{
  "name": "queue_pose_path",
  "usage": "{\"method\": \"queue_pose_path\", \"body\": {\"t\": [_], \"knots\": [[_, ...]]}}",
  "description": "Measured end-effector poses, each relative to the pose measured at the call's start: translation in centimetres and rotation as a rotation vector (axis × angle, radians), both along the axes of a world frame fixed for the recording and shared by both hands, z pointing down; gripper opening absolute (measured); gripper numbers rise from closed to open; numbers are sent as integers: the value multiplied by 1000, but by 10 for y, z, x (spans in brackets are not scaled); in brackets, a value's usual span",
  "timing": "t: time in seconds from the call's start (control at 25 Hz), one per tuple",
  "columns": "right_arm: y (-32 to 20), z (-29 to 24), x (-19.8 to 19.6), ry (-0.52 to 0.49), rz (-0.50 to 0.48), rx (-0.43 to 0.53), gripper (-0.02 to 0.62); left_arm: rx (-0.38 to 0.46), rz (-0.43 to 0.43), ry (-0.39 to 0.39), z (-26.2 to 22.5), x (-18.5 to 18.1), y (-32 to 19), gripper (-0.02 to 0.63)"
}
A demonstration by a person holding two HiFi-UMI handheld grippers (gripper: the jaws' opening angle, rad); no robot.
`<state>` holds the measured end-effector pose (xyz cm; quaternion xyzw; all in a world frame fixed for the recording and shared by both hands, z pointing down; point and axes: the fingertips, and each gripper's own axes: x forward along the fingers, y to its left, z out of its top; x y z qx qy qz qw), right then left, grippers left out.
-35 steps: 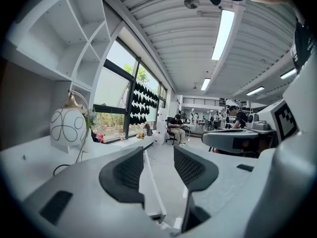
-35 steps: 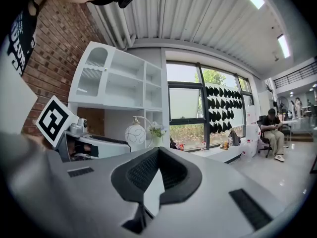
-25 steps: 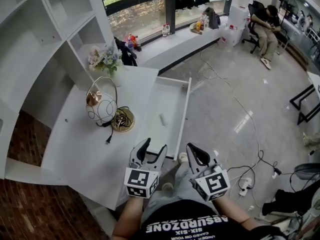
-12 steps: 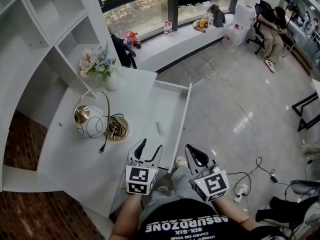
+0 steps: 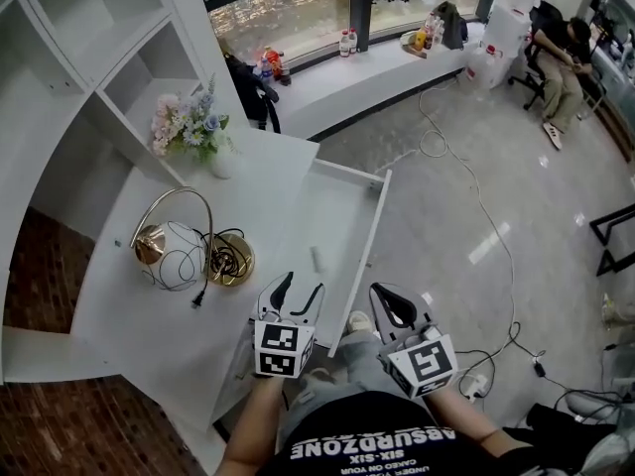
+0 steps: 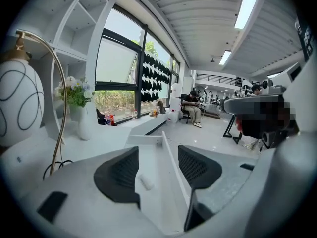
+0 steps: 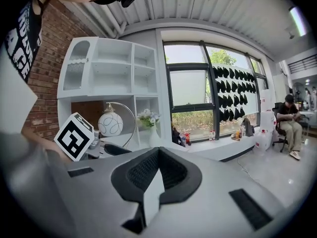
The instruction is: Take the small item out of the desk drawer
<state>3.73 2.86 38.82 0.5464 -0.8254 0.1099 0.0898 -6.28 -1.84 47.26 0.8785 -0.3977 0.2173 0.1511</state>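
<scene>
The white desk drawer point(image 5: 349, 228) stands pulled open, and a small white cylinder-like item point(image 5: 317, 258) lies on its floor. My left gripper point(image 5: 301, 289) hovers open over the drawer's near end, just short of the item. In the left gripper view the item point(image 6: 145, 182) shows between the two spread dark pads point(image 6: 119, 175), low in the drawer point(image 6: 148, 142). My right gripper point(image 5: 383, 301) is off to the right of the drawer's front panel, above the person's knees. In the right gripper view its point(image 7: 158, 152) tips meet and hold nothing.
On the white desk point(image 5: 129, 305) left of the drawer stand a globe lamp point(image 5: 164, 243) with a gold base point(image 5: 230, 259) and loose cord, and a flower vase point(image 5: 190, 127). White shelves rise behind. Cables point(image 5: 476, 196) cross the floor; a person point(image 5: 566, 53) sits far right.
The head view has shifted, so the desk sits lower left in frame. My left gripper has come a little closer to the small item. Right gripper holds its place.
</scene>
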Motion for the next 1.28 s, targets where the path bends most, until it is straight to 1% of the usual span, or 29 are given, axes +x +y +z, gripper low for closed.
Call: {"method": "queue_pose_path", "body": {"t": [0.16, 0.48, 0.64, 0.76, 1.0, 1.16, 1.28], "knots": [[-17, 5, 9, -2, -24, -18, -1, -34, -37, -12, 18, 6, -16, 233], [-44, 26, 26, 3, -76, -74, -1, -120, -57, -49, 59, 22, -35, 233], [-57, 36, 31, 7, -101, -94, -1, -151, -96, -51, 77, 24, -46, 233], [-66, 40, 32, 5, -127, -106, -1, -174, -118, -68, 91, 25, -53, 233], [-84, 52, 38, 11, -168, -134, -1, -223, -139, -98, 125, 30, -63, 233], [-93, 60, 40, 6, -189, -153, -2, -252, -145, -133, 143, 34, -68, 233], [-99, 66, 41, 1, -208, -166, -2, -269, -155, -141, 156, 38, -74, 233]]}}
